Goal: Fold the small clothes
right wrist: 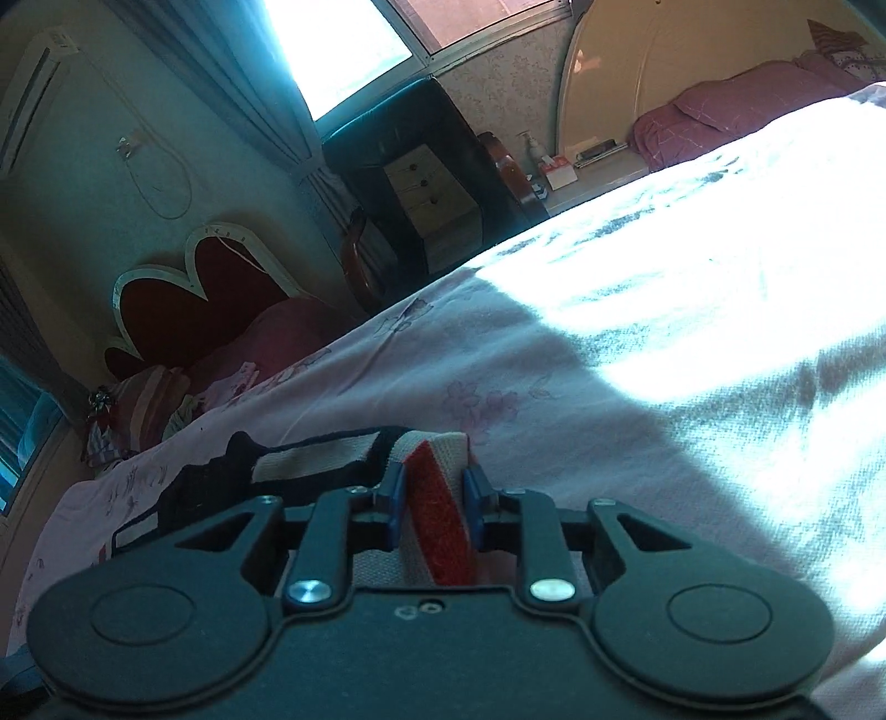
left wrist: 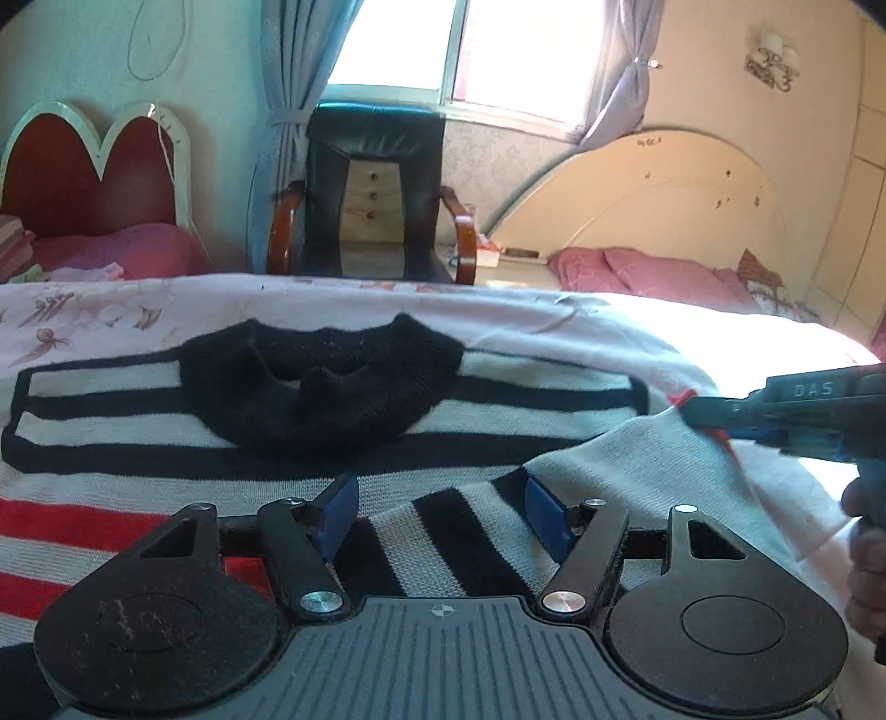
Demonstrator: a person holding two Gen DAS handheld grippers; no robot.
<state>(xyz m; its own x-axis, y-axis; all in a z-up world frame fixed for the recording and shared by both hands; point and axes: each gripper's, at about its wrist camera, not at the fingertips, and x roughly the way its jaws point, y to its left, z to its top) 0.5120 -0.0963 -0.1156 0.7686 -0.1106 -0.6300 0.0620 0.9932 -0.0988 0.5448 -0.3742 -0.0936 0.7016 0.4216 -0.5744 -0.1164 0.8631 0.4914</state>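
1. The striped sweater point(left wrist: 166, 437) lay spread flat on the bed point(left wrist: 637, 332), its black collar point(left wrist: 321, 382) toward the far edge, with cream and black bands across the chest and red bands nearer the camera.
2. One part of the knit, a black-and-cream striped flap point(left wrist: 443, 531), lay folded over the body of the garment, with its plain cream underside turned up on the right.
3. The left hand-held gripper point(left wrist: 443, 515) stood with its blue pads point(left wrist: 545, 512) held fairly wide, the striped flap running between them; I could not tell whether the pads pressed the cloth.
4. The right hand-held gripper point(right wrist: 433, 493) was pinched narrow on a bunched edge of the sweater, a red strip point(right wrist: 440, 526) and cream knit standing up between its blue pads.
5. From the left wrist view that same gripper came in from the right, nipping the raised cream corner, with a person's hand point(left wrist: 864, 554) on its grip.
6. The bed wore a pale pink floral cover, bright with sun on its right side.
7. Beyond it stood a black armchair point(left wrist: 371, 188) with wooden arms below a curtained window point(left wrist: 470, 44), a red heart-shaped headboard point(left wrist: 94, 166) to the left and a cream arched headboard point(left wrist: 664, 188) with pink pillows point(left wrist: 637, 271) to the right.
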